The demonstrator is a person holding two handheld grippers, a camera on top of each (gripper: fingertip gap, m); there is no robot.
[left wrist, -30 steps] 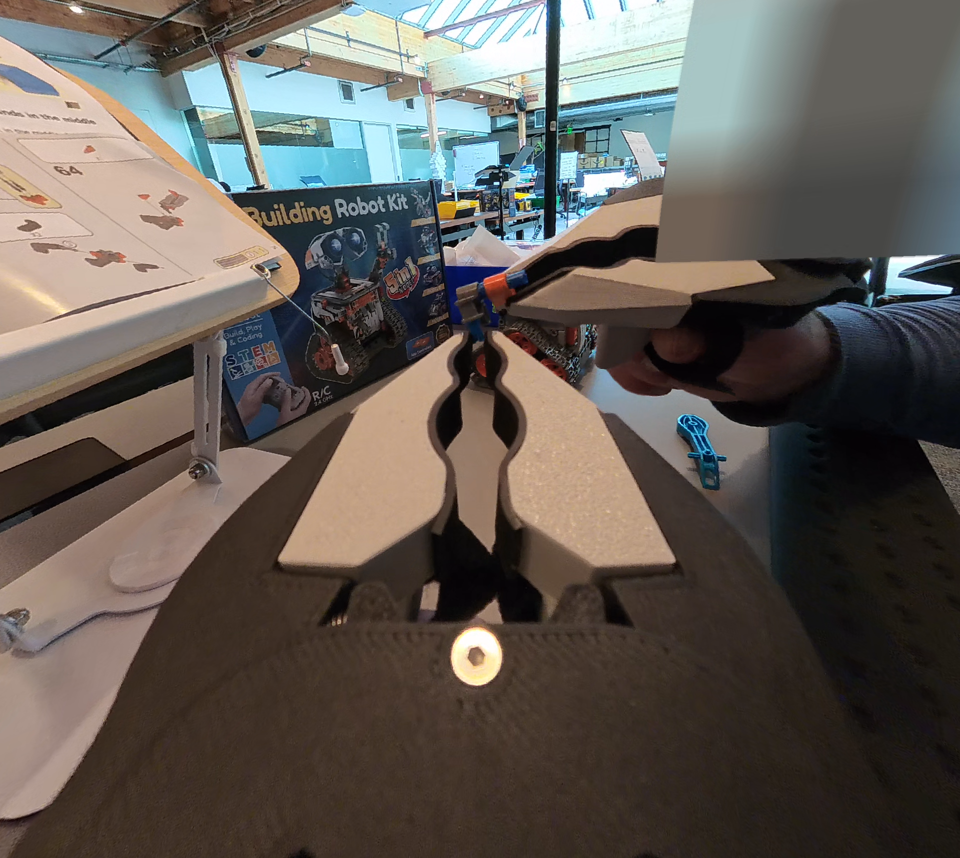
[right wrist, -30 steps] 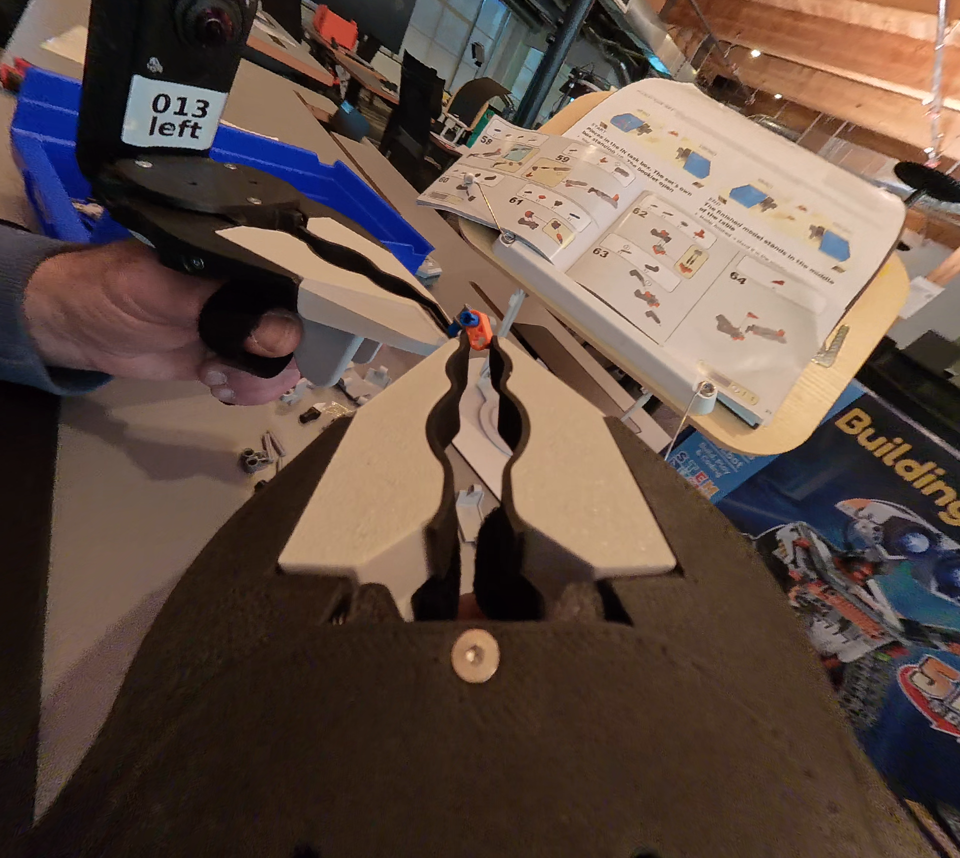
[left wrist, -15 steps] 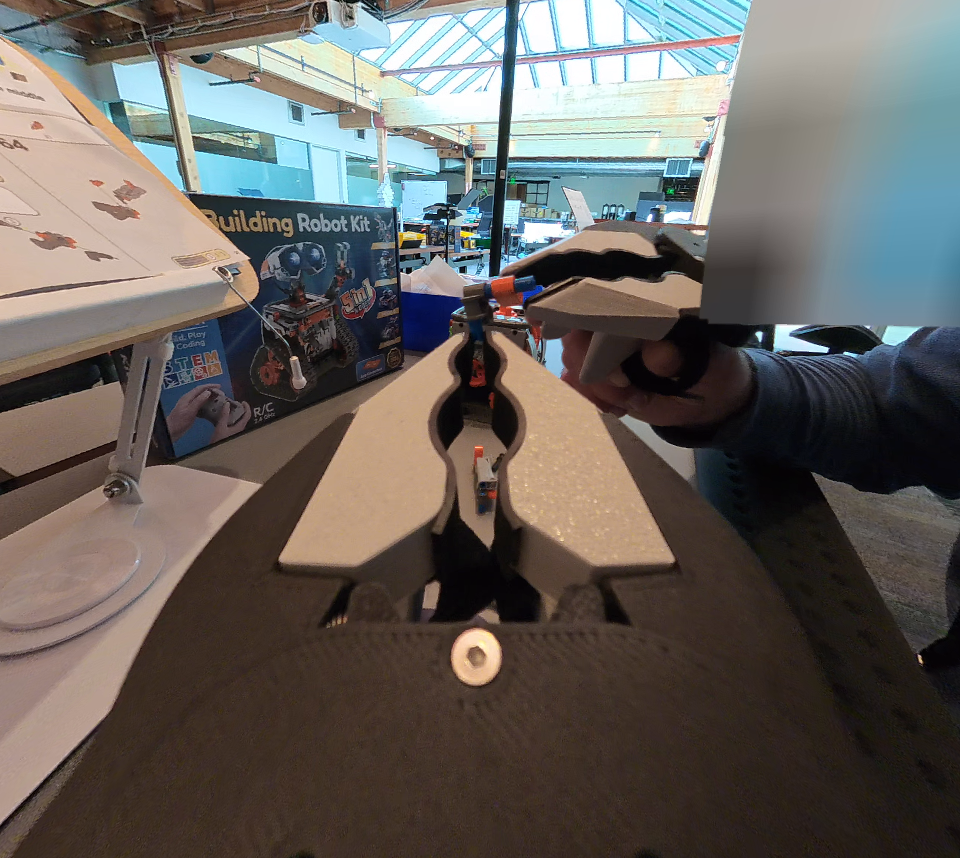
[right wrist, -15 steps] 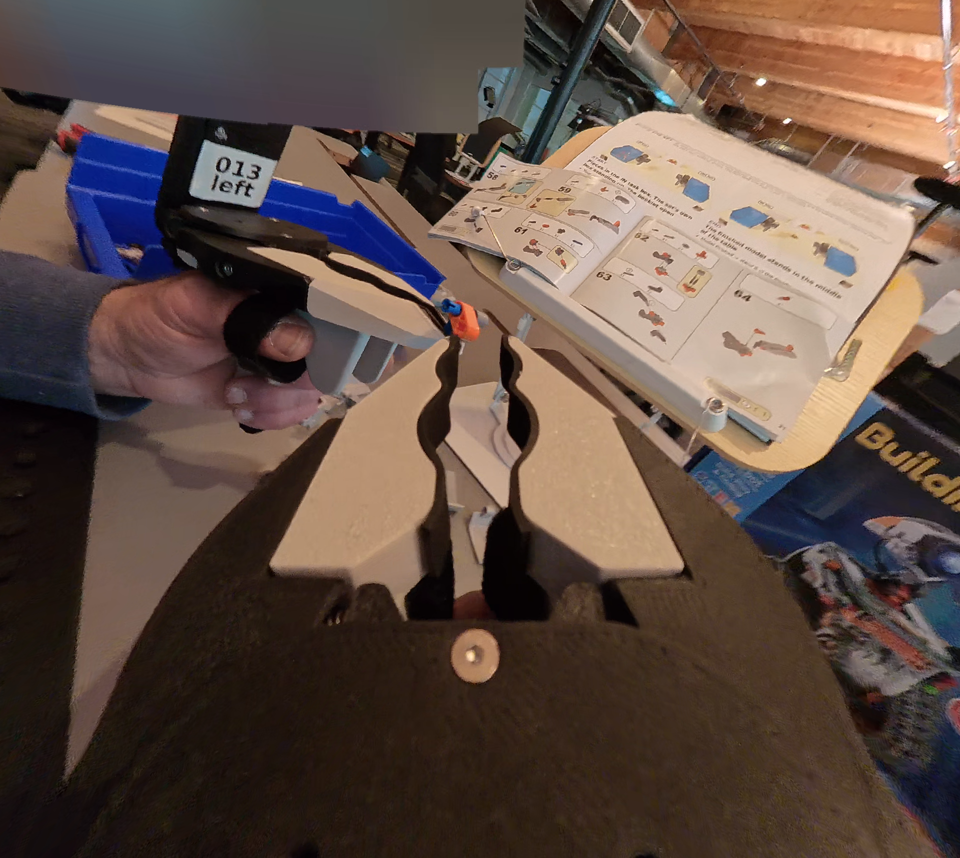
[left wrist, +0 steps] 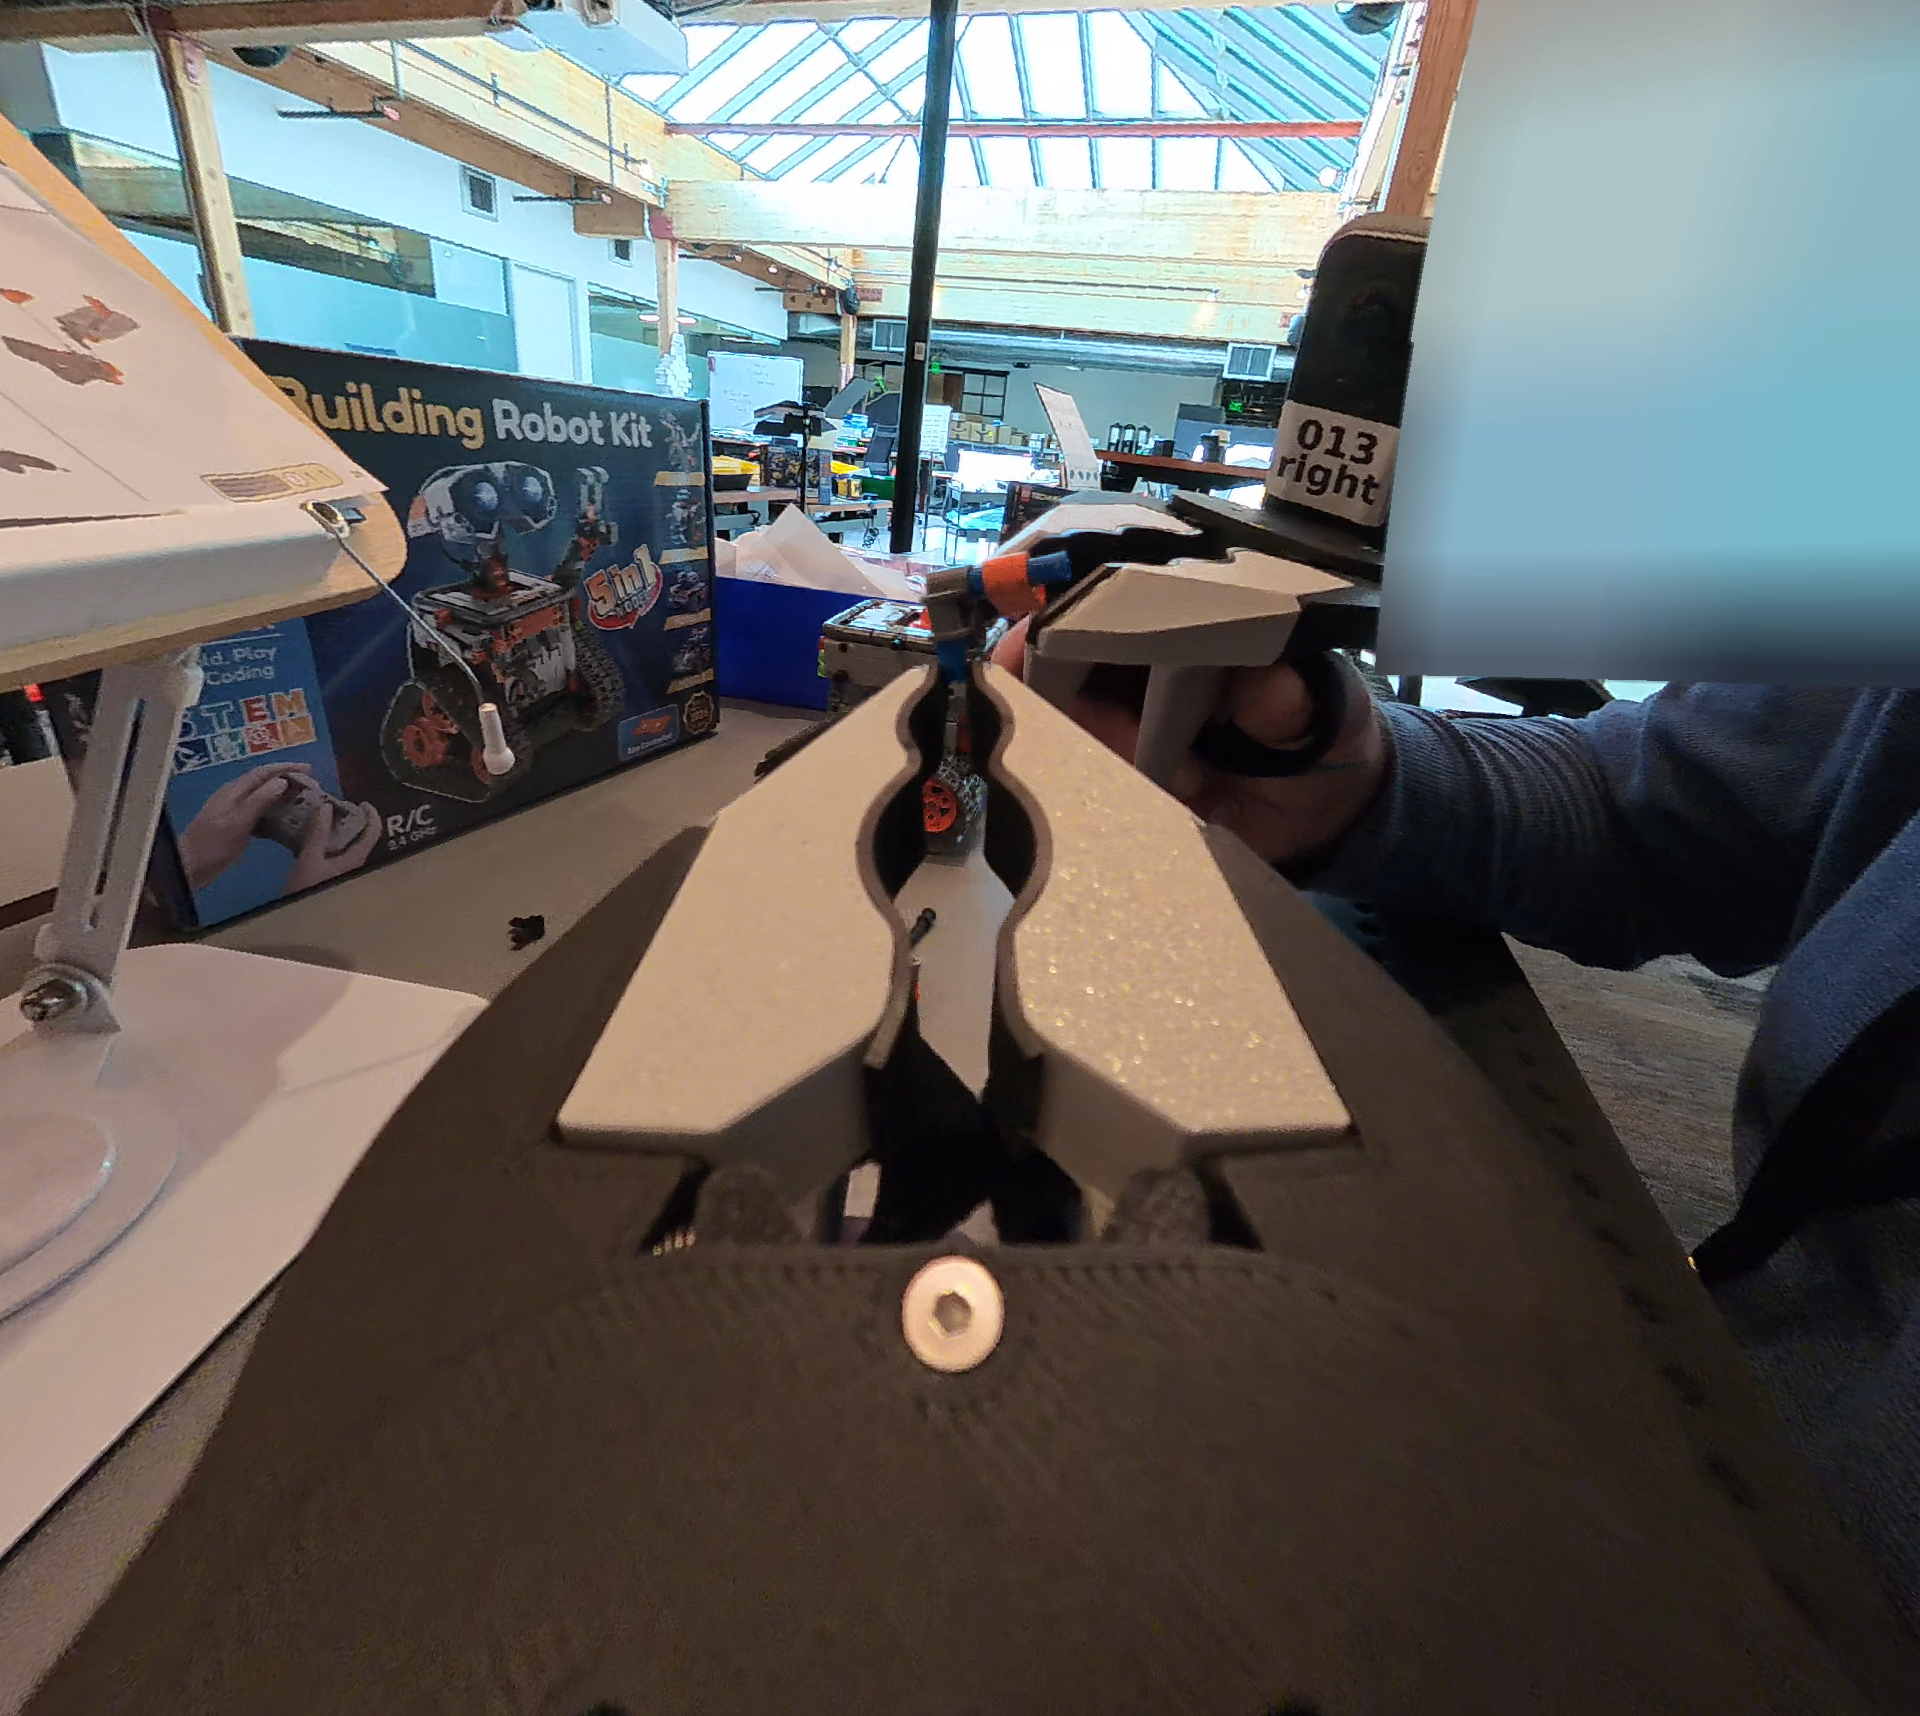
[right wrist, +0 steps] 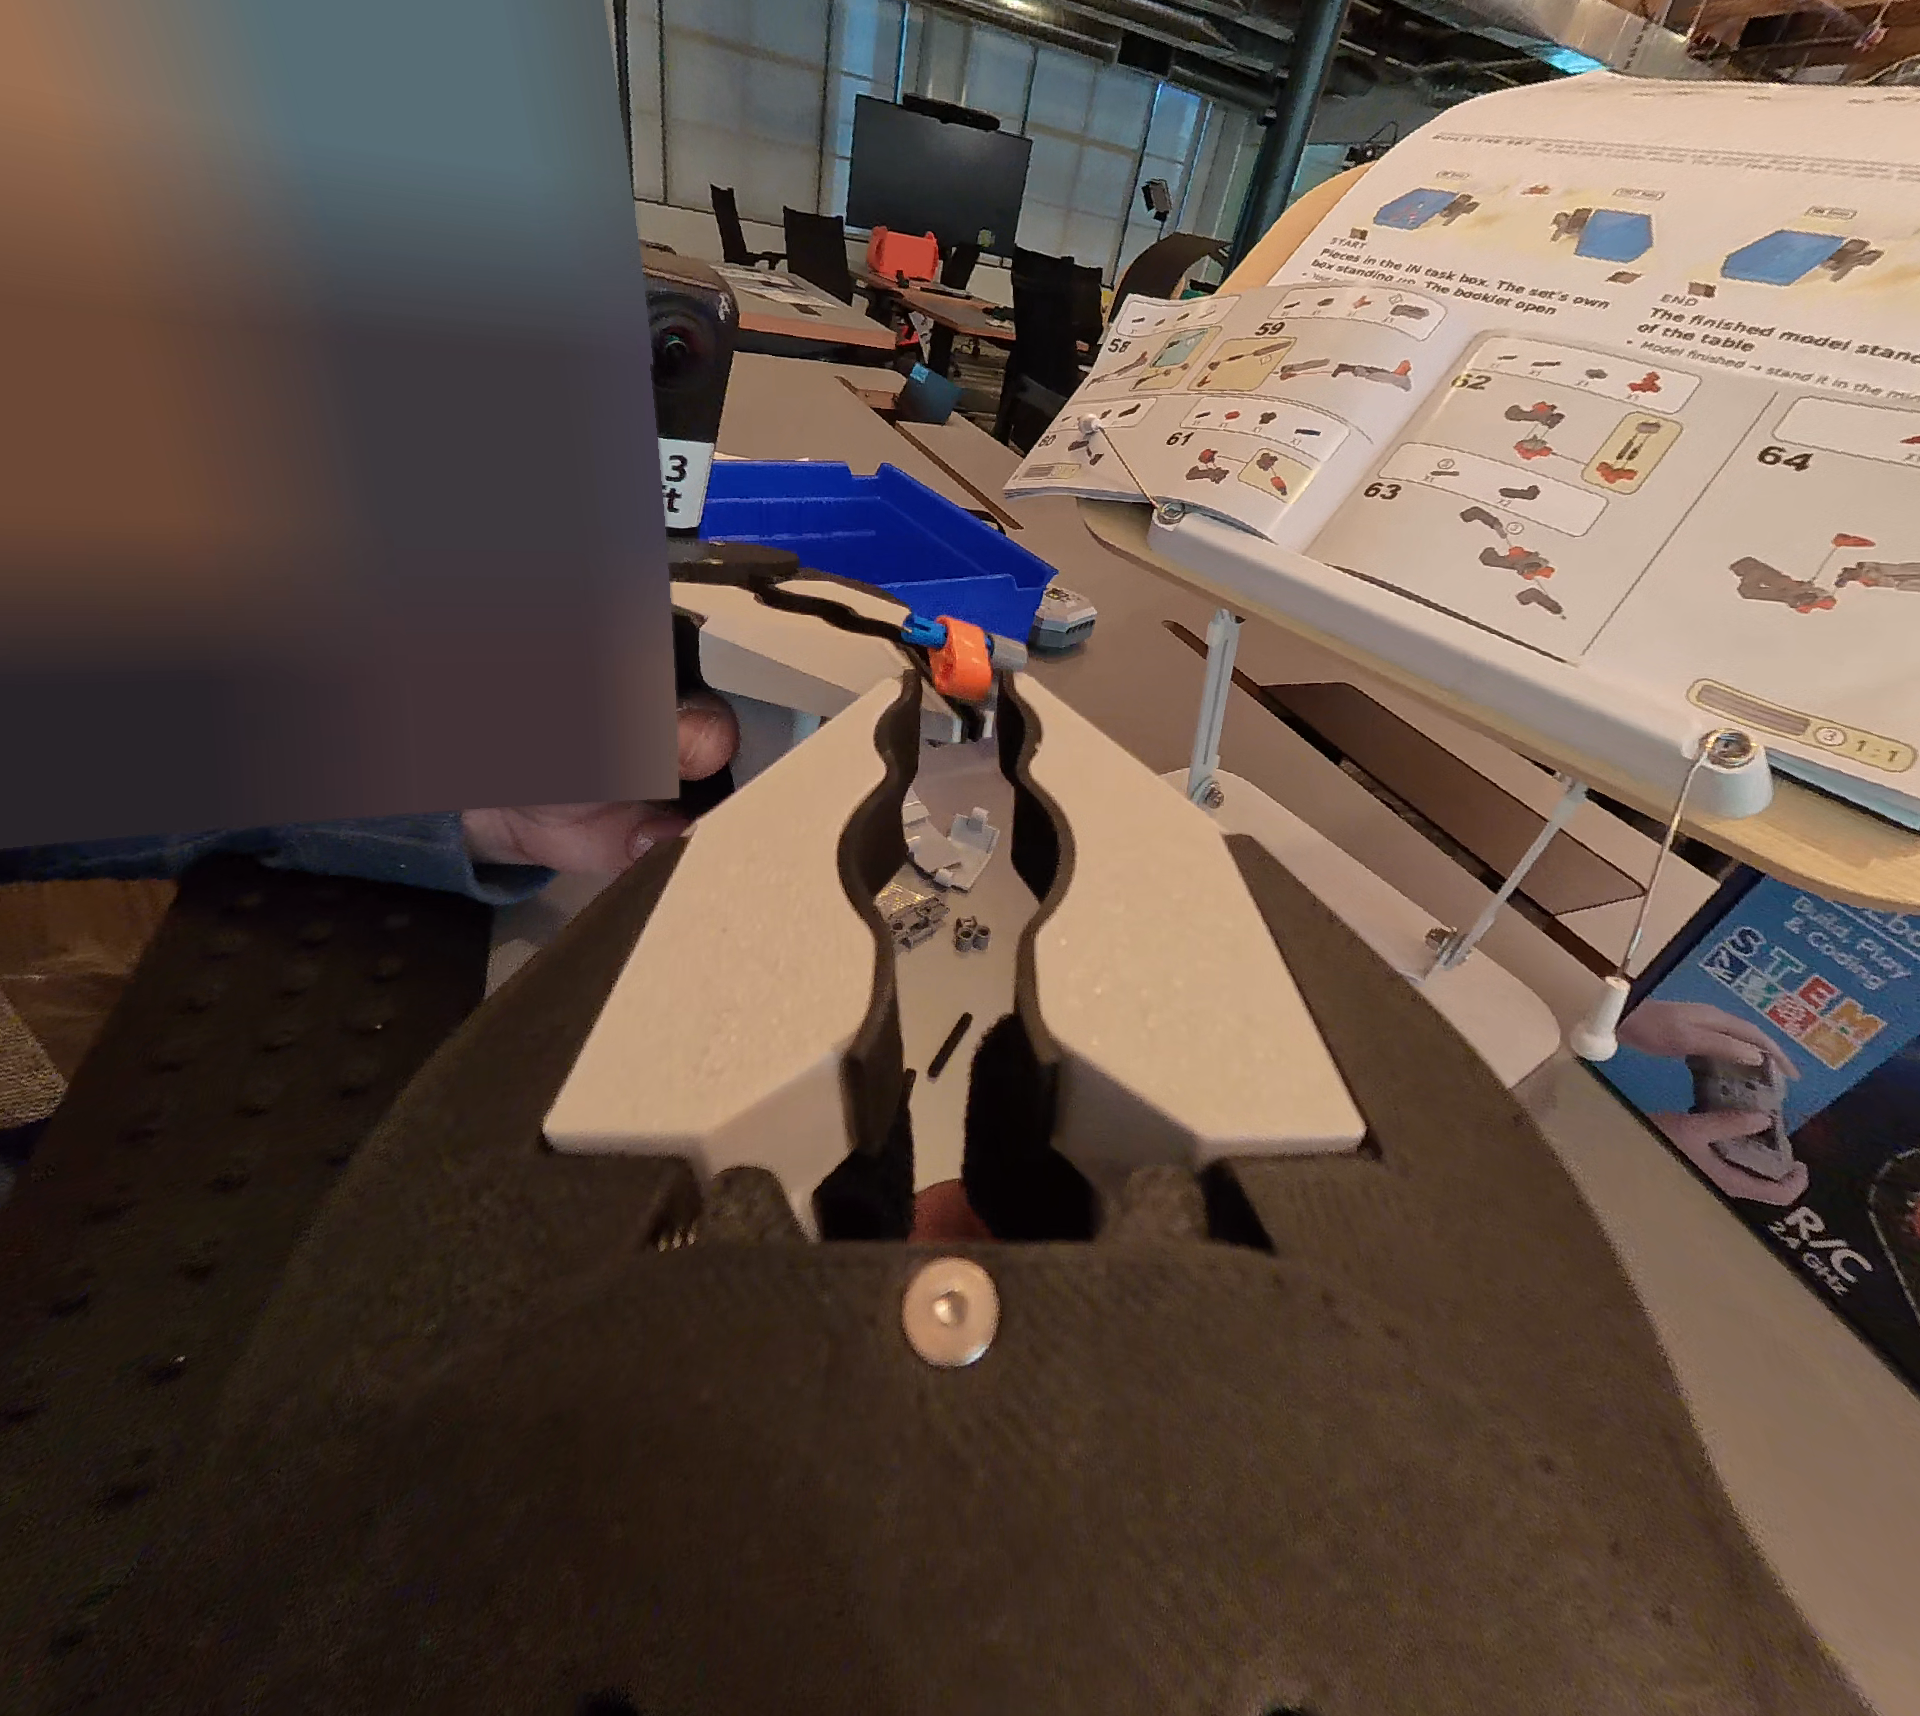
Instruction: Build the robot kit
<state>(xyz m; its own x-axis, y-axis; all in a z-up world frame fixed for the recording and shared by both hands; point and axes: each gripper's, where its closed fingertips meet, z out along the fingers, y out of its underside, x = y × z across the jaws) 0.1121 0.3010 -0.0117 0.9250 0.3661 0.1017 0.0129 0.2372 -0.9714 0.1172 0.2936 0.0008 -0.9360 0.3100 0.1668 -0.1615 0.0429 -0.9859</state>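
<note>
My left gripper's [left wrist: 954, 679] fingers [left wrist: 790, 897] are nearly together, pinching the lower end of a small grey, blue and orange brick assembly [left wrist: 987, 591] at their tips. My right gripper's [right wrist: 961, 695] fingers [right wrist: 1153, 918] stand slightly apart around the same piece; I cannot tell whether they grip it. The assembly is held up in the air between both grippers, above the bench [left wrist: 582, 845]. Loose grey parts [right wrist: 925, 908] lie on the bench below, with a blue bin [right wrist: 883, 534], a booklet stand [right wrist: 1507, 461] and a kit box [left wrist: 468, 606] nearby.
</note>
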